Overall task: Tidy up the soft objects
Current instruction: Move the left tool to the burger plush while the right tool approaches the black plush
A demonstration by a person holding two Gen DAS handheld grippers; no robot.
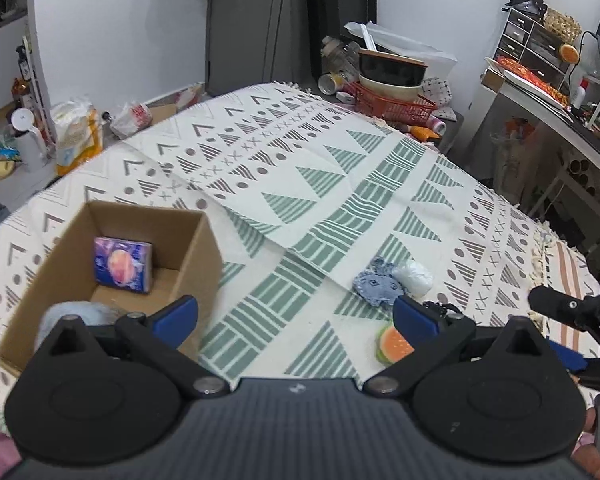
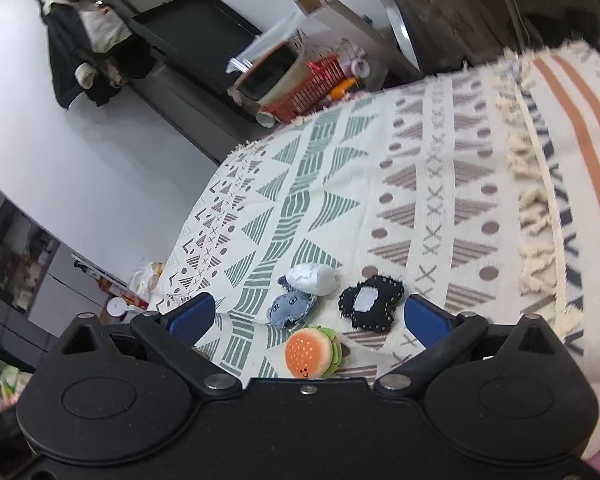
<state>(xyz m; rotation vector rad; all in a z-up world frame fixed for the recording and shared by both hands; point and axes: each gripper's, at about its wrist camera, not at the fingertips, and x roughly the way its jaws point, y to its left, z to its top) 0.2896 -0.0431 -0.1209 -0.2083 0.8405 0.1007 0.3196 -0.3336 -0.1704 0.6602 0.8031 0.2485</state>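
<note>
- The cardboard box (image 1: 112, 264) is taken as landmark; it is stiff and light. A tissue pack (image 1: 123, 265) and a grey soft ball (image 1: 72, 316) are seen inside it.
- The burger toy (image 2: 312, 353) lies well to the right of the box. It looks padded and light; it should be pinched across the bun.
- The denim toy (image 2: 292, 306), touching a white soft bundle (image 2: 314, 278), and the black felt piece (image 2: 372, 302) are judged limp; they are best taken at the thick middle.
- The left gripper (image 1: 296, 312), beside the box, and the right gripper (image 2: 308, 316), above the toys, are spread wide with nothing held.
</note>
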